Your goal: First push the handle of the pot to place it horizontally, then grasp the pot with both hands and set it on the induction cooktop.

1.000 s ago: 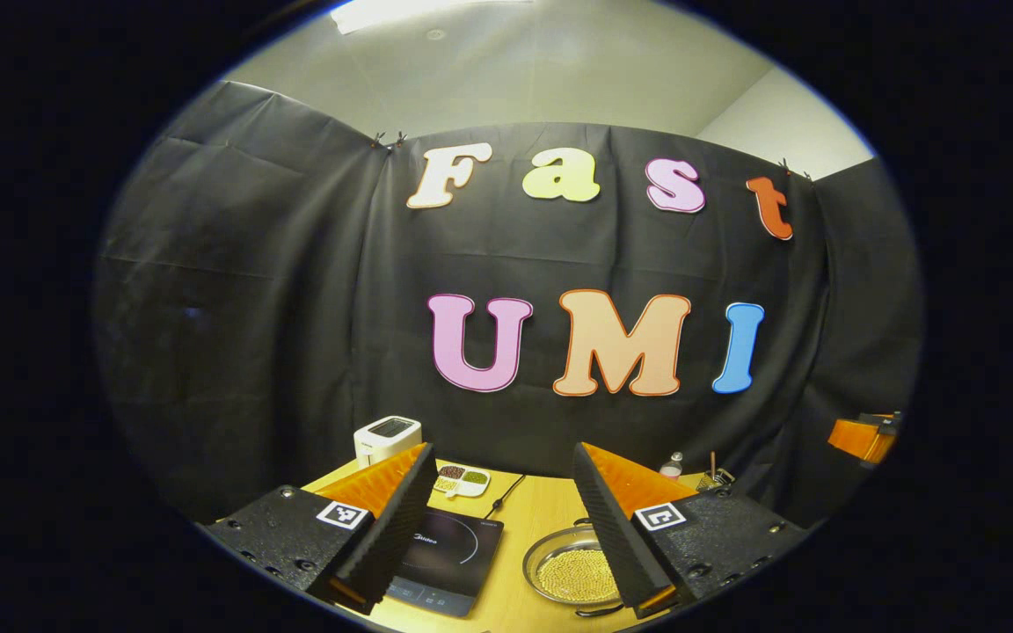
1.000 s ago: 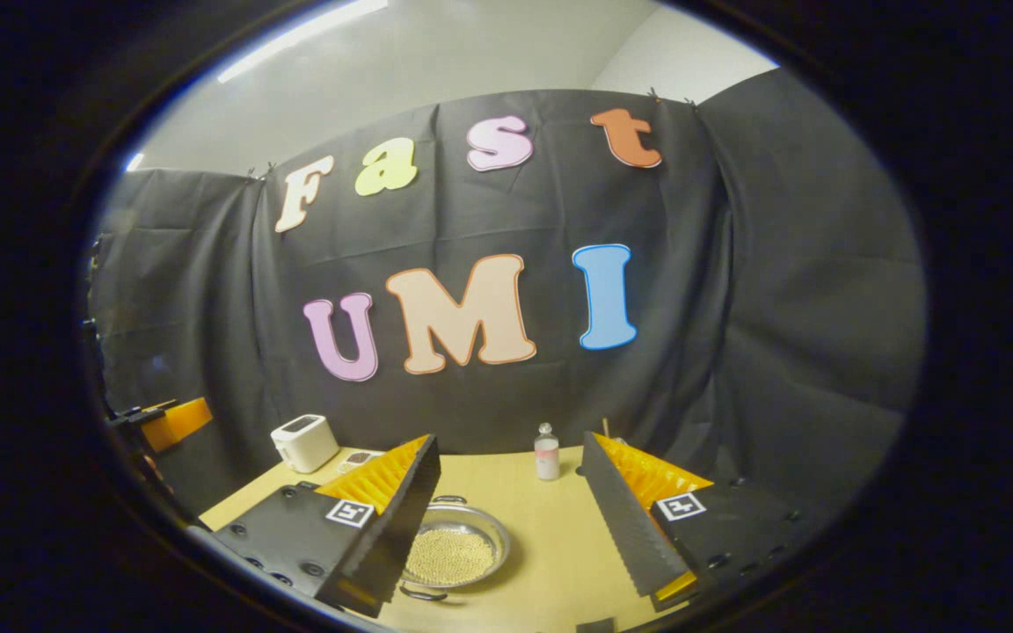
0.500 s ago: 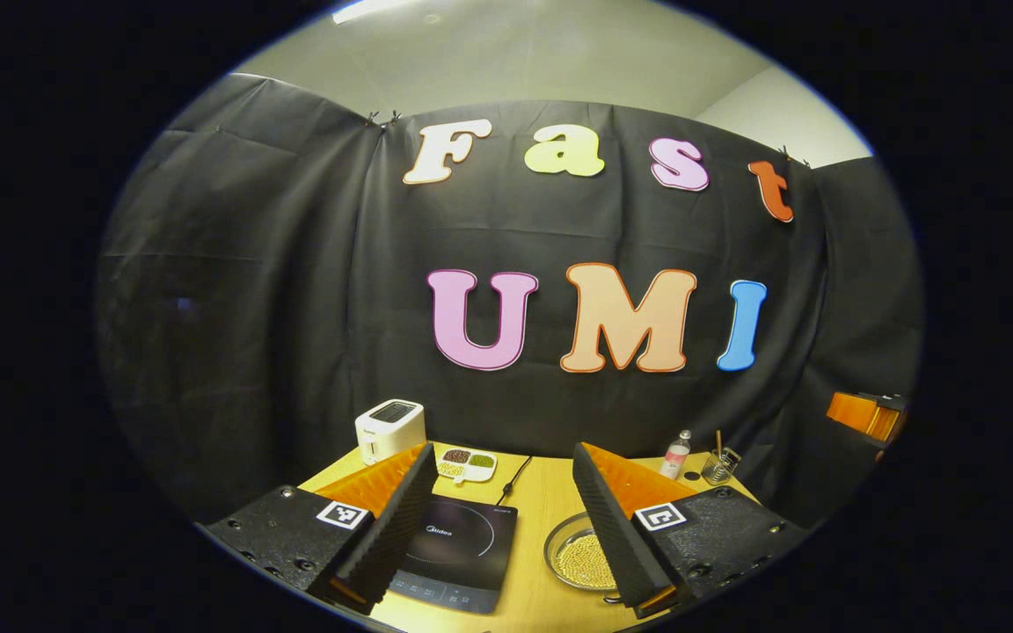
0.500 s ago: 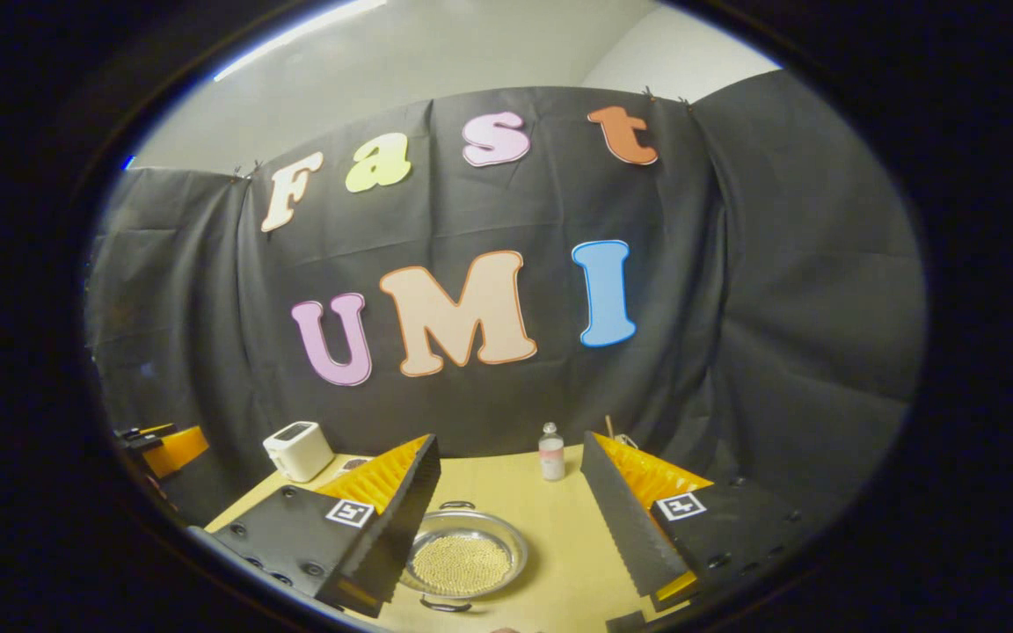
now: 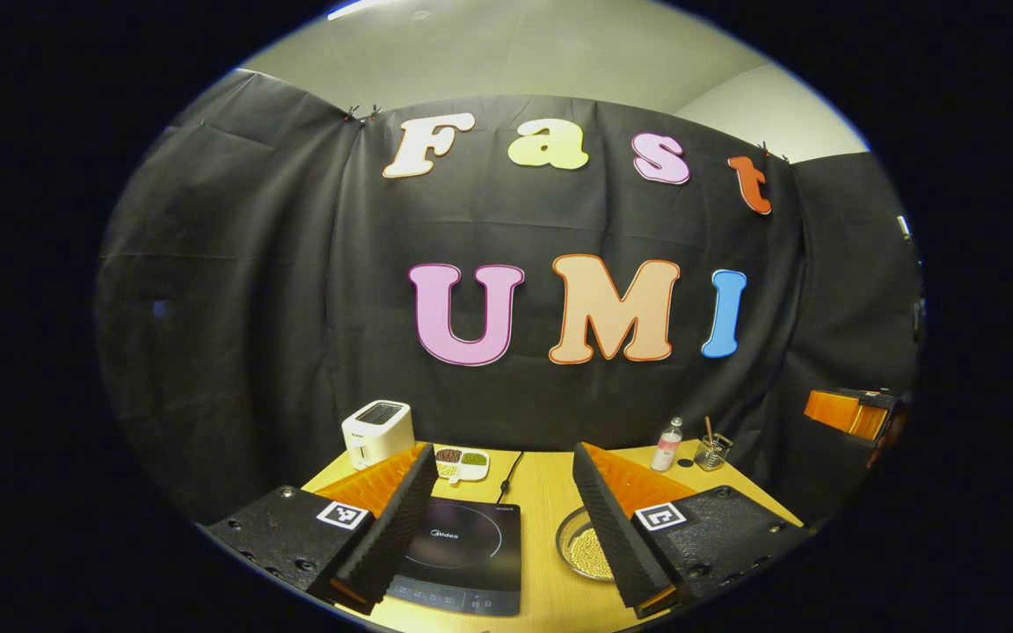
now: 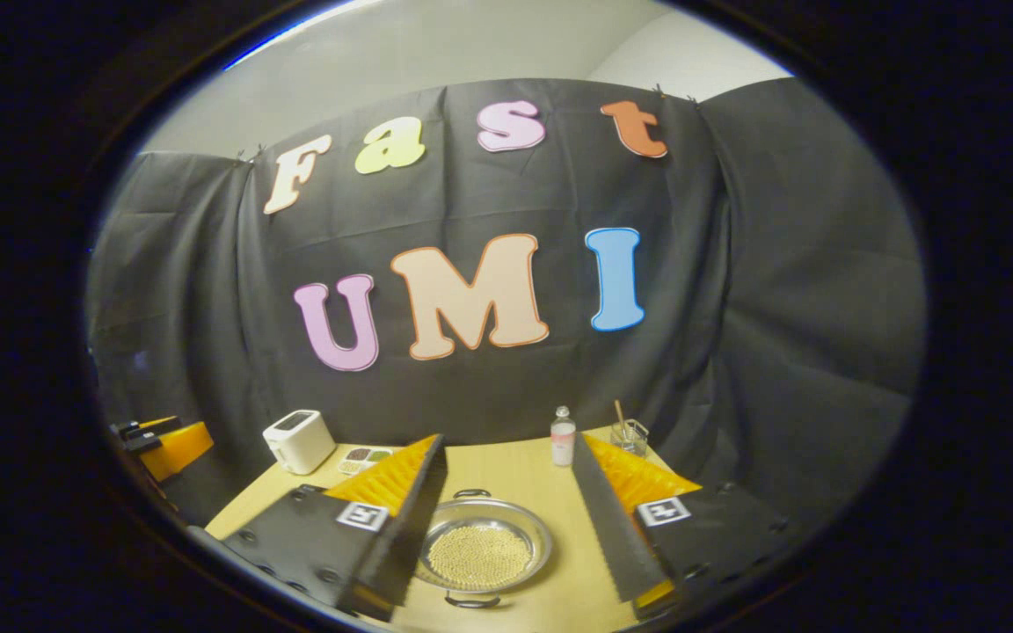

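Both my grippers are spread wide and hold nothing, hovering above the wooden surface (image 6: 524, 470). Left gripper (image 5: 505, 536) sits over the black induction cooktop (image 5: 462, 556); there's white brand lettering on its glass but too small for me to read, plus a row of control marks along the near edge. Right gripper (image 6: 508, 519) frames the pot (image 6: 482, 554), a shallow metal one filled with small pale beads, flat on the surface to the right of the cooktop, apart from it. Its two loop handles (image 6: 471, 494) sit at the far and near rim in the right gripper view. At the back: white toaster (image 5: 376, 432), divided dish of beans (image 5: 461, 461), small bottle (image 6: 563, 437) with a label I can't read, glass with a stick (image 6: 628, 433). Square black-and-white markers (image 5: 659, 516) on my gripper bodies
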A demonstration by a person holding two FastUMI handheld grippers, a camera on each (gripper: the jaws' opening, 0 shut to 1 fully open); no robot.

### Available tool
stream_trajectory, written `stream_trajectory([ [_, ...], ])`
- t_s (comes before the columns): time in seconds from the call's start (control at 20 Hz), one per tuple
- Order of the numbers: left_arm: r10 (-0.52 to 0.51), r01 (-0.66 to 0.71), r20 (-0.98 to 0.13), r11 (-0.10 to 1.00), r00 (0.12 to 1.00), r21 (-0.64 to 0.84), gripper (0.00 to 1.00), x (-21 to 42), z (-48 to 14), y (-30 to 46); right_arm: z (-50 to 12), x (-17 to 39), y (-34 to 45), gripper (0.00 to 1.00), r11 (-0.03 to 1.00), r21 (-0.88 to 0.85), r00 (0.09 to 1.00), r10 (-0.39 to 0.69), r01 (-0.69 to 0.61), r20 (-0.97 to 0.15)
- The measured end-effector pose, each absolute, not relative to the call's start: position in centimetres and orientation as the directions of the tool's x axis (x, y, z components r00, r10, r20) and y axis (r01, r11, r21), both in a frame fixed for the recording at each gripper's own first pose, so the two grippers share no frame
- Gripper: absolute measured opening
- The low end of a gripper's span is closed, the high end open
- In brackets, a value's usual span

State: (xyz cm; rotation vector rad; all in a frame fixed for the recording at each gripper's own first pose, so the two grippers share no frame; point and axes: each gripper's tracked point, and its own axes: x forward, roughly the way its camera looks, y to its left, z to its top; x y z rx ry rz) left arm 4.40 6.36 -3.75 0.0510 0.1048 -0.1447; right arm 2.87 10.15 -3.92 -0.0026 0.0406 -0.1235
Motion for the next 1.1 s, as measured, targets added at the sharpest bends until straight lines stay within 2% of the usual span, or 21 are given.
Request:
stream_trajectory([
  [0.05,-0.147,0.153,-0.109,0.987,0.983,0.042,0.94,4.4,-3.8,6.6,-4.1,2.8,11.0,0.6,0.993,-0.006,0.992,-0.12,0.12,-0.044],
  [0.1,-0.154,0.16,-0.108,0.986,0.982,0.043,0.9,4.4,-3.9,6.9,-4.7,2.9,11.8,0.59,0.994,-0.006,0.992,-0.113,0.113,-0.054],
  [0.15,-0.161,0.167,-0.11,0.985,0.981,0.047,0.9,4.5,-3.9,7.1,-5.2,3.0,12.7,0.59,0.994,-0.005,0.992,-0.107,0.107,-0.068],
  [0.2,-0.166,0.174,-0.117,0.983,0.979,0.056,0.94,4.5,-4.3,7.5,-5.6,2.9,13.1,0.59,0.994,-0.007,0.991,-0.109,0.109,-0.072],
  [0.25,-0.172,0.18,-0.119,0.981,0.978,0.065,0.9,4.5,-4.4,7.8,-5.7,3.0,14.0,0.56,0.995,0.002,0.993,-0.096,0.097,-0.074],
  [0.4,-0.196,0.204,-0.12,0.977,0.973,0.062,0.9,4.5,-4.6,8.6,-7.4,2.5,16.0,0.46,0.997,-0.008,0.992,-0.08,0.08,-0.102],
  [0.45,-0.202,0.21,-0.123,0.976,0.972,0.059,0.9,4.5,-4.9,8.9,-8.1,2.3,16.6,0.38,0.997,-0.015,0.99,-0.074,0.073,-0.118],
  [0.55,-0.213,0.222,-0.13,0.973,0.968,0.057,0.9,4.4,-5.2,9.5,-8.8,2.2,17.3,0.38,0.996,-0.017,0.988,-0.088,0.086,-0.13],
  [0.6,-0.216,0.225,-0.133,0.973,0.967,0.058,0.9,4.4,-5.6,9.8,-9.3,1.9,17.4,0.19,0.995,-0.002,0.985,-0.103,0.104,-0.137],
  [0.65,-0.217,0.227,-0.136,0.972,0.967,0.061,0.95,4.4,-5.7,10.1,-9.8,1.8,17.9,0.0,0.995,0.022,0.984,-0.097,0.101,-0.148],
  [0.8,-0.219,0.23,-0.153,0.971,0.964,0.059,0.94,4.5,-6.5,10.9,-11.8,2.1,18.9,0.0,0.994,0.056,0.977,-0.079,0.091,-0.197],
  [0.9,-0.22,0.232,-0.168,0.971,0.961,0.053,0.94,4.6,-7.3,11.4,-13.9,2.3,18.9,0.0,0.995,0.013,0.968,-0.092,0.098,-0.234],
  [0.95,-0.218,0.23,-0.176,0.972,0.96,0.052,0.9,4.7,-7.7,11.6,-15.5,2.4,19.0,0.0,0.995,-0.005,0.959,-0.095,0.097,-0.267],
  [1.0,-0.216,0.229,-0.183,0.972,0.959,0.05,0.9,4.8,-8.1,12.0,-17.1,2.1,19.4,0.0,0.996,-0.007,0.949,-0.091,0.094,-0.302],
  [1.05,-0.215,0.228,-0.19,0.973,0.958,0.049,0.9,4.9,-8.4,12.2,-18.7,2.0,19.7,0.07,0.996,0.005,0.937,-0.083,0.09,-0.34],
  [1.1,-0.212,0.225,-0.198,0.973,0.957,0.05,0.9,5.0,-8.9,12.5,-20.2,1.9,20.1,0.07,0.996,0.026,0.925,-0.071,0.087,-0.373],
])
